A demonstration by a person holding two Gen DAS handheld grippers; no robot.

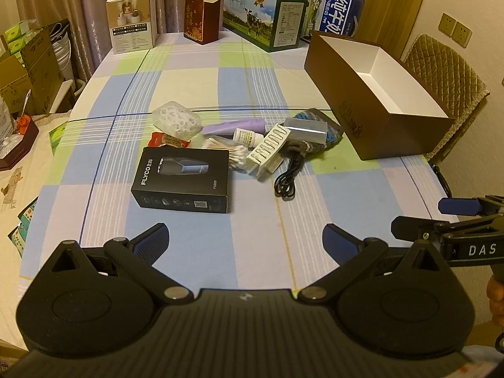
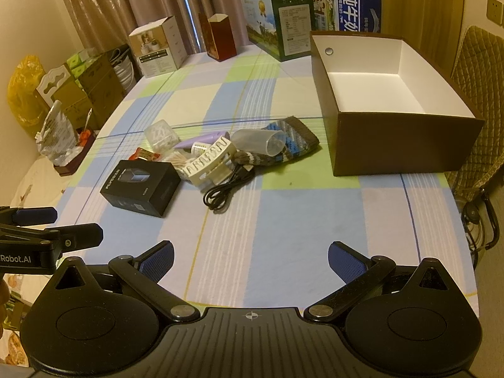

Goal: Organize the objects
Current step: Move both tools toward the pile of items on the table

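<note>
A pile of small objects lies mid-table: a black FLYCO box (image 1: pixel 182 182) (image 2: pixel 140 188), a white hair claw (image 1: pixel 267 149) (image 2: pixel 209 162), a black cable (image 1: pixel 288 176) (image 2: pixel 225 190), a knitted sock (image 1: pixel 324 132) (image 2: pixel 283 145), a purple tube (image 1: pixel 233 126), a clear box of floss picks (image 1: pixel 177 119), cotton swabs (image 1: pixel 225 154) and a small white bottle (image 1: pixel 247 137). An open brown box (image 1: pixel 362 116) (image 2: pixel 406 138), empty, stands to the right. My left gripper (image 1: pixel 245 241) and right gripper (image 2: pixel 250 260) are both open and empty, near the table's front edge.
Several cartons stand along the table's far edge: a white box (image 1: pixel 132 20), a dark red box (image 1: pixel 201 17) and two milk cartons (image 1: pixel 264 12) (image 1: pixel 337 12). A padded chair (image 1: pixel 447 72) is at the right. Cardboard boxes (image 1: pixel 28 72) are stacked at the left.
</note>
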